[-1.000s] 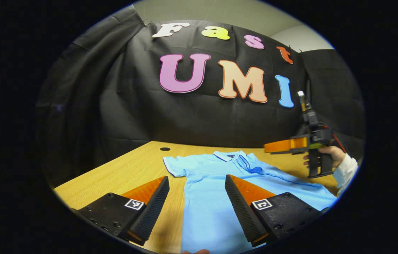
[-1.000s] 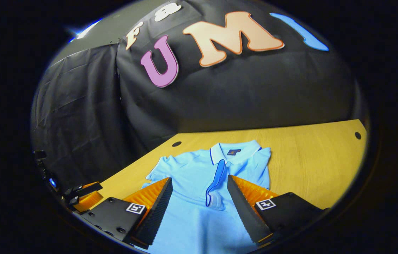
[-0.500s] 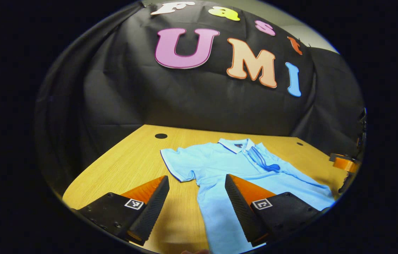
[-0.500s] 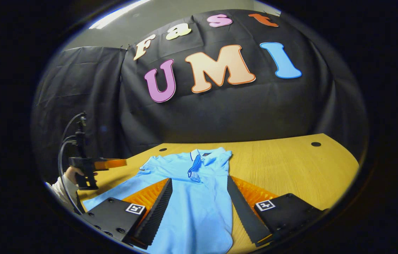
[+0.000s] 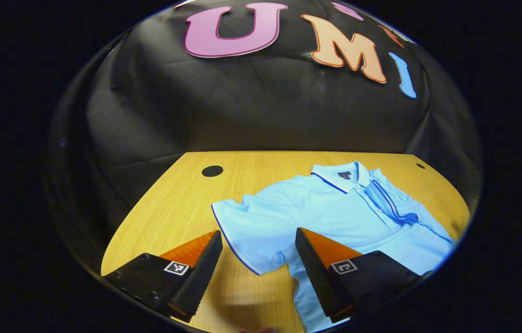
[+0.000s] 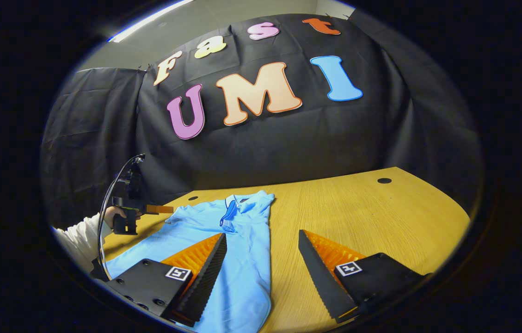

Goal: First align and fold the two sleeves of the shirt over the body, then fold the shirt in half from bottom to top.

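Observation:
A light blue polo shirt (image 5: 334,208) lies flat on the wooden table (image 5: 182,203), collar (image 5: 339,173) toward the wall. Its short left sleeve (image 5: 242,231) sticks out sideways. My left gripper (image 5: 257,232) hovers open over that sleeve's hem, holding nothing. In the right gripper view the shirt (image 6: 237,240) lies to the left, its near edge running straight. My right gripper (image 6: 262,234) stands open over that edge, one finger above cloth, the other above bare wood. The left gripper (image 6: 126,215) appears there too, held by a hand in a white sleeve (image 6: 78,236).
The black cloth wall closes off the table's far side. Small round holes (image 5: 212,170) (image 6: 384,180) sit near the table's back corners. Bare wood (image 6: 371,217) stretches to the right of the shirt.
The left gripper has swung left and tipped down, from over the body to the left sleeve. The right gripper has shifted right to the shirt's edge. Both stayed open.

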### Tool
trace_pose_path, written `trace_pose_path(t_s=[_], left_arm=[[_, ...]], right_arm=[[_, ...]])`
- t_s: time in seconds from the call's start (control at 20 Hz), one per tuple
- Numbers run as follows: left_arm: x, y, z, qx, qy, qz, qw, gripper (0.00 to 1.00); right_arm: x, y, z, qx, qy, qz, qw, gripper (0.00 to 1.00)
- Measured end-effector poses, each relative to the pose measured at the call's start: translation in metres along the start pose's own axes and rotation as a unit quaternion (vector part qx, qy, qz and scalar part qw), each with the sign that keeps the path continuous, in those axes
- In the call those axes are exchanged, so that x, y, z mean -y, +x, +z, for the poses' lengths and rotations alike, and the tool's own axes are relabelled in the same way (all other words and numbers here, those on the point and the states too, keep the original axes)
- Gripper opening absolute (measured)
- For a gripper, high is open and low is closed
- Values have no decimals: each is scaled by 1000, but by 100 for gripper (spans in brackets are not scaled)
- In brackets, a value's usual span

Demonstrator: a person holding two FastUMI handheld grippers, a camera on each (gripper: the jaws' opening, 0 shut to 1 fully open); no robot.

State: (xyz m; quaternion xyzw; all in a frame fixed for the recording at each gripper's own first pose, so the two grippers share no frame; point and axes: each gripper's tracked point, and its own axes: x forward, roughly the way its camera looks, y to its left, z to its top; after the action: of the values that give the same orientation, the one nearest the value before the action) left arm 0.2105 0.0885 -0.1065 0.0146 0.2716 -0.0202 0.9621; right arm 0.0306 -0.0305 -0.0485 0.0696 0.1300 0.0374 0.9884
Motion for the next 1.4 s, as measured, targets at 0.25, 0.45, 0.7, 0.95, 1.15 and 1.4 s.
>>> trace_pose_path(t_s=[0.25,0.45,0.7,0.95,1.15,1.4], left_arm=[[-7,31,-10,-40,-24,11,999,95],[-13,35,-22,-63,-15,27,998,93],[-10,35,-24,-65,-17,26,997,94],[4,37,-25,-73,-18,4,997,76],[17,38,-23,-70,-30,-14,997,10],[26,32,-20,-69,-39,-21,997,0]], right_arm=[[-5,-3,8,11,-3,7,1000,97],[-6,-9,16,19,3,12,1000,97],[3,-7,12,10,7,2,1000,97],[4,-7,9,2,26,4,1000,97],[3,-9,8,2,29,5,1000,97],[-4,-9,8,0,30,13,999,98]])
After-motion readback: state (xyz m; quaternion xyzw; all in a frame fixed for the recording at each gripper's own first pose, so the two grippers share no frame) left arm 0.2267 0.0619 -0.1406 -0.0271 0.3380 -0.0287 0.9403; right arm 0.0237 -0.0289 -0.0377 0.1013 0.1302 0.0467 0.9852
